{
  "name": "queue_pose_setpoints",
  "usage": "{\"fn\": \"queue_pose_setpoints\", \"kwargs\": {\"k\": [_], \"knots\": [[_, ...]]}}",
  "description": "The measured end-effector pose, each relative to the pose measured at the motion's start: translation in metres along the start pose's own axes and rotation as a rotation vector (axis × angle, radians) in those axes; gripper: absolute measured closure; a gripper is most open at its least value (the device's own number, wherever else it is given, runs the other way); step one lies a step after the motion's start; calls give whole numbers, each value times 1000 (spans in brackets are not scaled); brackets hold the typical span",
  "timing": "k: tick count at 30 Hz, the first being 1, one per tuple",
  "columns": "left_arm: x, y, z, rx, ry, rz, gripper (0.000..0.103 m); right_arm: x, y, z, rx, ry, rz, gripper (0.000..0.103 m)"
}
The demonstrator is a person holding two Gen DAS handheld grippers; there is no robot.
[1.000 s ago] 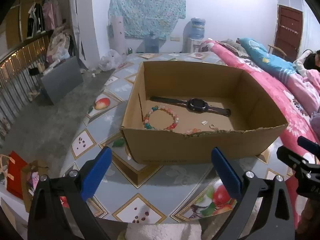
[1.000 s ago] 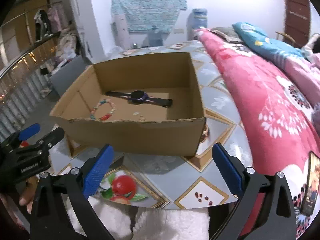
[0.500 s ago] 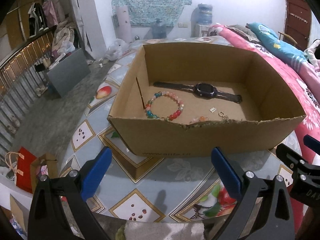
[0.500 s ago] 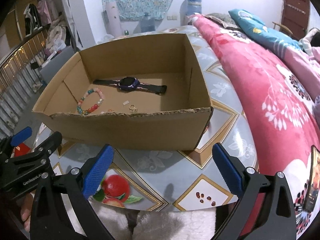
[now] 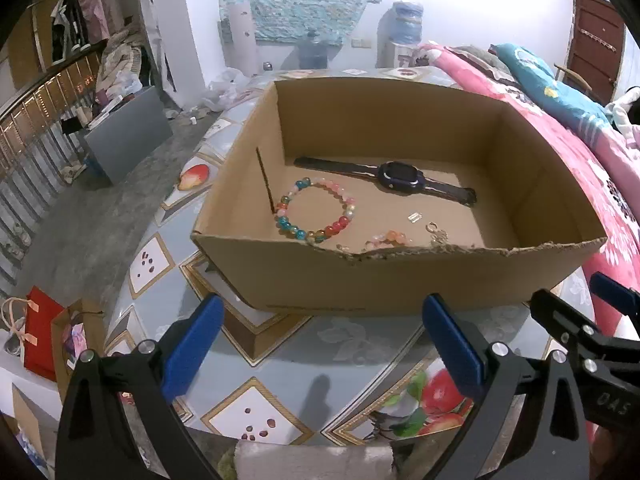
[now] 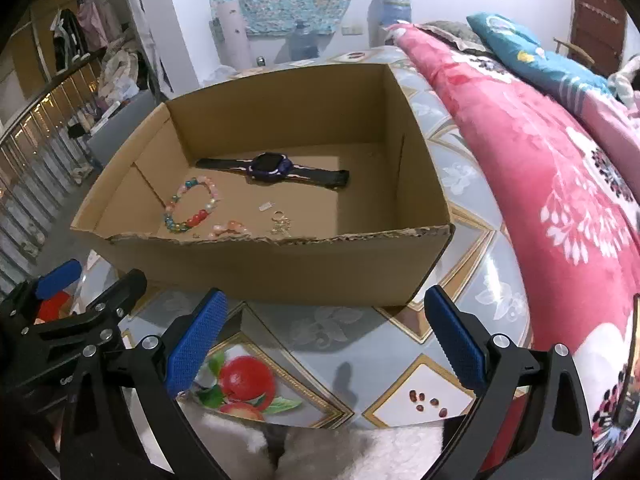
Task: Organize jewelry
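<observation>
Both grippers, left [image 5: 322, 346] and right [image 6: 326, 338], jaws wide and empty, nearer the cardboard box [image 5: 400, 276] than before.

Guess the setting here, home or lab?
Probably a home bedroom: pink floral quilt on a bed, clothes hanging at left, water dispenser by the far wall.

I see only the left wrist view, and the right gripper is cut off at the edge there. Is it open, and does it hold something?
Observer: The right gripper is open and empty, with its fingers wide apart in front of the box.
Operator: Thank you. Does anything lie on the blanket to the right of it?
Observer: Yes, what looks like a phone lies on the blanket, at the far right edge.
</observation>
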State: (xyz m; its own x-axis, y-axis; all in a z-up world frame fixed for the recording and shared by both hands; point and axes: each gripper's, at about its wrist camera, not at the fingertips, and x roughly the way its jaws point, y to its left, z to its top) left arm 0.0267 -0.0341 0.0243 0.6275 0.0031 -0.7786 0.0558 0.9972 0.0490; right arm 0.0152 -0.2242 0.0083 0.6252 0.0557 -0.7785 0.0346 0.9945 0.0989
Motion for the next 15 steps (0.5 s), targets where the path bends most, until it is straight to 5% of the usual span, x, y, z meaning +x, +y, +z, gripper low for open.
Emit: {"fn": "queue_pose_setpoints", "kwargs": {"k": [15], "knots": [[7, -2, 1, -4, 29, -14, 6, 4, -5, 2, -6, 8, -35, 8]]}}
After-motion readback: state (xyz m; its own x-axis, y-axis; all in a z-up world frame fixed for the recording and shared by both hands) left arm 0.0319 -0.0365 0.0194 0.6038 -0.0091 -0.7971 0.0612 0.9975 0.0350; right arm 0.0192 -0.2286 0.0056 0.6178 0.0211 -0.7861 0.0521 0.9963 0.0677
